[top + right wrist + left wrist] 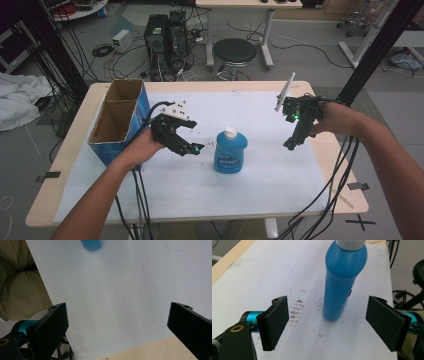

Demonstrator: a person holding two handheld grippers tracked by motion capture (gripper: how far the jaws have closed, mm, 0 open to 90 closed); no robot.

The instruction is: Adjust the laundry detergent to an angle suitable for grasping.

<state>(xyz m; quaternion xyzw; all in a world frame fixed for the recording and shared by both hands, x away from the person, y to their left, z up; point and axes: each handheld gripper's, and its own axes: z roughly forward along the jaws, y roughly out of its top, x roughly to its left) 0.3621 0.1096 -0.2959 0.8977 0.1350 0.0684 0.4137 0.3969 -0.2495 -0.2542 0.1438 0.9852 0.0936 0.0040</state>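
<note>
A blue bottle [231, 151] with a white cap stands upright on the white sheet [260, 185] in the middle of the table. My left gripper [194, 148] hovers just left of it, tilted down toward it. In the left gripper view the bottle [343, 277] stands a little beyond the left gripper [327, 315], whose jaws are open with no pad touching it. My right gripper [290, 144] hangs to the right of the bottle, pointing down. In the right gripper view the right gripper [117, 325] is open over bare sheet, with the bottle's base [92, 245] at the top edge.
An open blue cardboard box [120, 117] with two compartments stands at the table's left edge, close behind my left hand. Cables trail off the front edge. Brown smudges [297, 310] mark the sheet. A stool [234, 51] and computer towers [165, 35] stand beyond the table.
</note>
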